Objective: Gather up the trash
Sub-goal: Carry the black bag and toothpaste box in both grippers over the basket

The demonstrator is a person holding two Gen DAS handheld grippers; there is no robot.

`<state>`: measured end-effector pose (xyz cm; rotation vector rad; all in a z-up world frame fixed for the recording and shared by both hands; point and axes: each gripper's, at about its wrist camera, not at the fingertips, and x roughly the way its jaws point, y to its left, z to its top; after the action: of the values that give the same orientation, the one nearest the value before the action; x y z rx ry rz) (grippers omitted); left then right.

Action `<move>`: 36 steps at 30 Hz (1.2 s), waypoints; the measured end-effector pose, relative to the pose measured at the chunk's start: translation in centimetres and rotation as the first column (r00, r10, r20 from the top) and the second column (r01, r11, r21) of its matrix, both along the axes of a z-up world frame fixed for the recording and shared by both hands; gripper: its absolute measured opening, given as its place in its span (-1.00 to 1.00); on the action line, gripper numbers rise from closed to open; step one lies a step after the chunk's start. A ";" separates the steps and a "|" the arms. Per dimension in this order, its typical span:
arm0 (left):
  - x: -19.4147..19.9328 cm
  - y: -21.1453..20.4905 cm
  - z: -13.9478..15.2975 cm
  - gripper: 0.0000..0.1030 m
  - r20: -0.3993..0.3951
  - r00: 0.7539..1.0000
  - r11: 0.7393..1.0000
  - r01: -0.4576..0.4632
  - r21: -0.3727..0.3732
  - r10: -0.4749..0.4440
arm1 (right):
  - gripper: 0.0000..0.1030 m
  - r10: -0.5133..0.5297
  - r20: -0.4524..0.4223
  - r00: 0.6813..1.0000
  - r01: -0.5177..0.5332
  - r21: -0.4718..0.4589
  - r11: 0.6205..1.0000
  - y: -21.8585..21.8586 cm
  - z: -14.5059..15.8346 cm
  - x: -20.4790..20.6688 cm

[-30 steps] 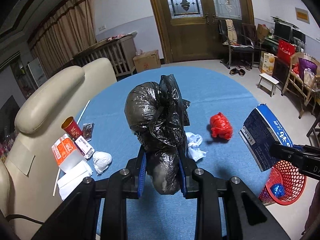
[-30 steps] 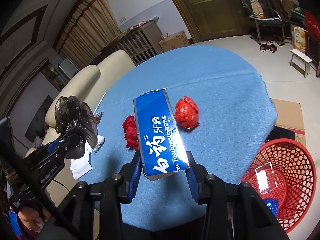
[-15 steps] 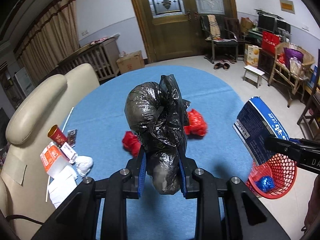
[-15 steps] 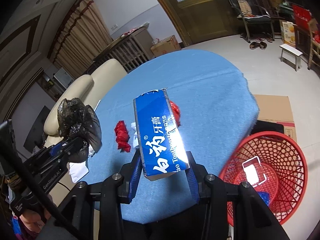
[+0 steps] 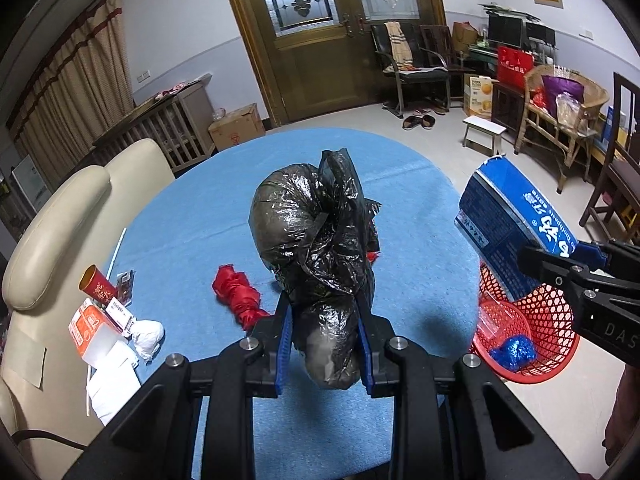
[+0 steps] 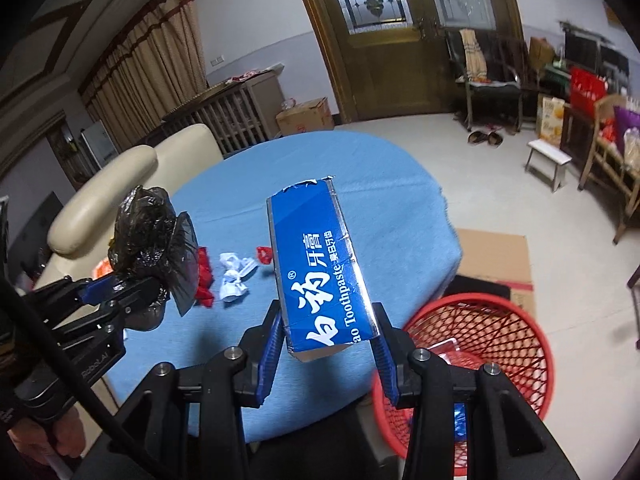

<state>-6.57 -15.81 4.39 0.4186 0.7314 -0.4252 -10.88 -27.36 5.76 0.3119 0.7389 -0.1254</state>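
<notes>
Above bench [image 6: 400, 216] edge: right hand-held gripper [image 6: 330, 330] pinching toothpaste box [image 6: 320, 264], basket [image 6: 500, 340] just below-right; left hand-held gripper [image 5: 324, 344] pinching black bag [image 5: 312, 232], farther off.

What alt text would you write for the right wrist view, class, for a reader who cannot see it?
The right gripper clamps a blue toothpaste box above a blue-clothed table, beside a red mesh basket on the floor. At left, the left gripper holds a crumpled black plastic bag.

Wood double door [image 5: 332, 36] with arched glass, pale walls, tan curtains [image 5: 68, 92] left, cream sofa [image 5: 52, 216], chairs [image 5: 416, 60] and white stool [image 5: 482, 132] on light floor.
</notes>
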 end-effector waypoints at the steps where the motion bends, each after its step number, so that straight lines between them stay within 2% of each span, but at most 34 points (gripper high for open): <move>1: 0.0 0.0 0.0 -0.43 0.000 1.000 1.000 0.005 0.000 -0.005 | -0.14 -0.004 0.002 1.000 0.004 -0.009 1.000 0.0 0.1 -0.1; 7: -0.4 -1.3 -0.2 -0.43 -0.014 0.999 0.999 0.049 0.006 -0.049 | -0.14 -0.034 0.001 0.999 0.034 -0.048 0.998 -0.8 0.2 -1.0; 16: -1.0 -3.7 -1.2 -0.43 -0.081 0.987 0.990 0.140 -0.004 -0.139 | -0.14 -0.084 -0.015 0.996 0.083 -0.058 0.995 -2.8 -0.8 -2.3; 29: -1.8 -7.9 -3.5 -0.43 -0.218 0.938 0.962 0.273 -0.010 -0.269 | -0.14 -0.168 -0.085 0.982 0.168 -0.016 0.986 -6.8 -3.9 -4.3; 36: -2.3 -10.3 -5.2 -0.43 -0.290 0.903 0.944 0.330 -0.011 -0.318 | -0.14 -0.226 -0.160 0.961 0.238 0.055 0.970 -10.0 -7.0 -5.7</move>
<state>-8.85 -26.10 -0.77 0.5238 0.9583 -0.8002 -16.54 -37.38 -1.19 0.4632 0.8589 -0.3484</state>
